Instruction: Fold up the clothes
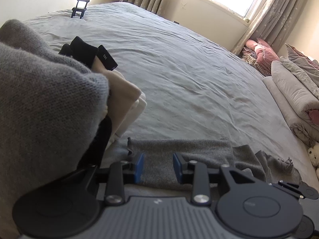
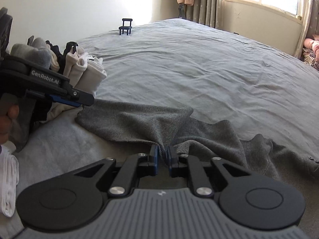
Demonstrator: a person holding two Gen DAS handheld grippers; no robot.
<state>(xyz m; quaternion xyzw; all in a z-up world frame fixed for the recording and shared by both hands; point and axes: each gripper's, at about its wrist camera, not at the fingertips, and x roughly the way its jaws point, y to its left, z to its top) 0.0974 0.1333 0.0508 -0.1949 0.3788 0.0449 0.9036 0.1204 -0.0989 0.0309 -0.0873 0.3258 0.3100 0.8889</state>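
Nearest the lens, the right gripper [image 2: 163,155] pinches a fold of the grey knit garment [image 2: 139,123] – spread on the bed sheet [image 2: 199,63]. Beside the stacked folded clothes [image 2: 83,69], the left gripper [image 1: 158,167] (blue pads apart) hovers released over that garment's edge.

The knit garment [image 2: 139,123] is charcoal grey; the bedsheet [image 2: 199,69] pale blue-grey; folded clothes [image 2: 83,69] white, cream and black; curtains [image 1: 279,14] beige, star-patterned; gripper pads [image 1: 139,167] blue.
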